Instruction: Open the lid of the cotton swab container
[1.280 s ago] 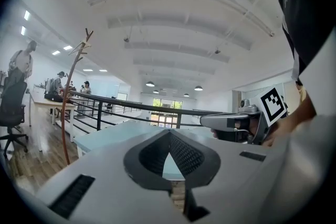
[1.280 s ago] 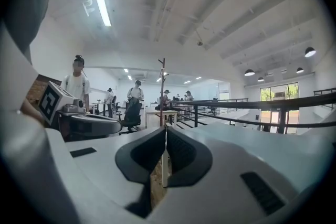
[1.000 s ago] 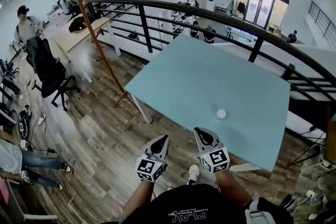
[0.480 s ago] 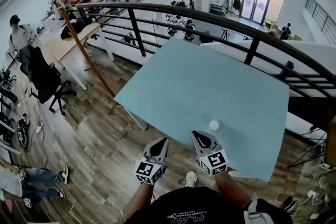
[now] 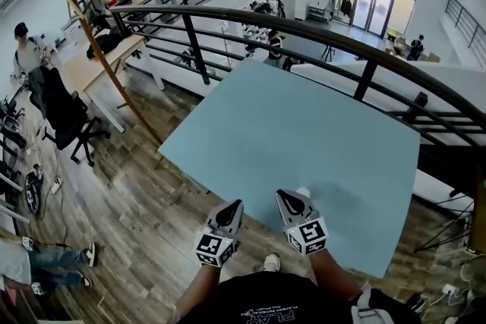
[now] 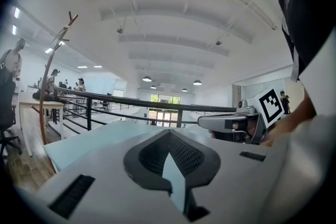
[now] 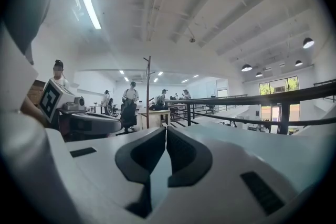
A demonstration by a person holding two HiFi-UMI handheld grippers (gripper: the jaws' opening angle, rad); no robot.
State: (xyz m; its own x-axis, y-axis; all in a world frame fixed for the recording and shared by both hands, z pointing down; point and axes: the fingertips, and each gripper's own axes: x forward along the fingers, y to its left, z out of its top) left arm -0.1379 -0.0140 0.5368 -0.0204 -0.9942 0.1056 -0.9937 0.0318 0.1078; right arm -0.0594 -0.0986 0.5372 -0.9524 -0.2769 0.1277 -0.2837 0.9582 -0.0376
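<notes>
Sitting on the light-blue desk (image 5: 304,117) close to its near edge, the cotton swab container (image 5: 304,192) shows in the head view only as a small white shape; it is too small there to tell how its lid stands.

The right gripper (image 5: 288,196) reaches in over that near edge, its tip just beside the container and a little to its left; the gripper's body hides part of the container, so whether the two touch cannot be told. Its jaws are pressed together with nothing between them; the right gripper view shows the dark pads meeting along one line, with only bare desk beyond, and the container does not appear in that view.

The left gripper (image 5: 233,204) hangs alongside the right one, just off the desk's near edge and above the wooden floor (image 5: 144,193); it is farther from the container, with the right gripper between them. Its jaws are likewise closed on nothing; the left gripper view shows the pads together, the desk surface ahead, and the right gripper off to the right.

Beyond the desk's far side runs a dark curved railing (image 5: 304,20); a black office chair (image 5: 64,106) stands on the floor well to the left.
</notes>
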